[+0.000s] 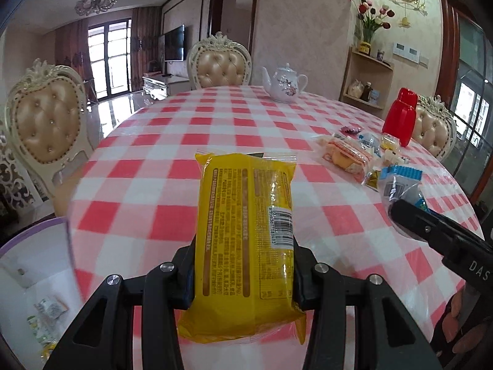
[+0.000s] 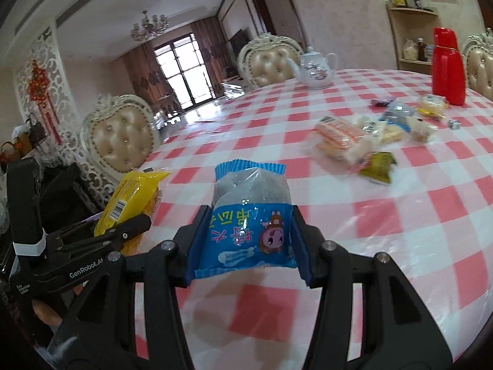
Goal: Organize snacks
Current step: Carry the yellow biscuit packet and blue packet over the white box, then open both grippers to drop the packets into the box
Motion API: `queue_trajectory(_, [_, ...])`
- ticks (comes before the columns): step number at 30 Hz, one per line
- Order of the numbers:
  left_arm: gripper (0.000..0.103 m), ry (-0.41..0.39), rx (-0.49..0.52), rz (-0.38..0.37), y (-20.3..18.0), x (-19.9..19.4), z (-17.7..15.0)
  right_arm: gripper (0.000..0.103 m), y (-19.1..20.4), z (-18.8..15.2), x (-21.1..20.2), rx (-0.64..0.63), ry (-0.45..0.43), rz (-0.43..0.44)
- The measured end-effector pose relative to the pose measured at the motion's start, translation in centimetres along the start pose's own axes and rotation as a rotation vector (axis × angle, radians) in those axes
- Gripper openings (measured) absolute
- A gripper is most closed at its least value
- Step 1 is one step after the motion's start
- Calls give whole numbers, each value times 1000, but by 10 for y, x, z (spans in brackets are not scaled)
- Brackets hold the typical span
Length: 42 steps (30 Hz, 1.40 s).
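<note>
My left gripper point(image 1: 245, 265) is shut on a yellow snack packet point(image 1: 246, 234) and holds it above the checked table point(image 1: 160, 129). The packet also shows in the right wrist view point(image 2: 129, 197). My right gripper point(image 2: 246, 240) is shut on a blue snack packet point(image 2: 249, 215) with a cartoon print, held above the table. That gripper and the blue packet point(image 1: 400, 185) show at the right of the left wrist view. A white box with a purple rim point(image 1: 37, 277) holding several snacks sits at the lower left.
A pile of loose snacks point(image 1: 354, 151) lies at the table's right side, also in the right wrist view point(image 2: 369, 138). A red thermos point(image 1: 400, 117) and a white teapot point(image 1: 285, 84) stand further back. Padded chairs point(image 1: 46, 117) ring the table.
</note>
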<state>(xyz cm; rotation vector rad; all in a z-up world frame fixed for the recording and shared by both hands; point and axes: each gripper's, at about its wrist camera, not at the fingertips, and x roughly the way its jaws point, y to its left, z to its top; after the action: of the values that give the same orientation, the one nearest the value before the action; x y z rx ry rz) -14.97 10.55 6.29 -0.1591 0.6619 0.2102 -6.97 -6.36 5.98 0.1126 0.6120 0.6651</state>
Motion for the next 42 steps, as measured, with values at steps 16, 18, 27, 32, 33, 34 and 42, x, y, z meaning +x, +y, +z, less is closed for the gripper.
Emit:
queue_trajectory(16, [47,-47,-142,144,123,-69,-36,54,122,-23,23,-162,73,213])
queue_trajectory(18, [47,-51,-163,171,139,-76,-40,54,140,-27,28,-192,87,240])
queue_trajectory(27, [47,-81,-238,309,202,-97,-46,54,218,-54,46,-324,164,358])
queue_trajectory(32, [47,-63,-259,352,223,-95,-52,54,250,-68,54,-389,193,395])
queue_trajectory(33, [47,-58,-262,361,227,-94,-53,54,254,-70,56,-396,198,401])
queue_trajectory(34, [47,-54,-263,369,230,-94,-54,54,259,-73,57,-406,202,411])
queue_trajectory(42, [47,-9,-261,421,242,-88,-59,54,292,-97,74,-469,262,474])
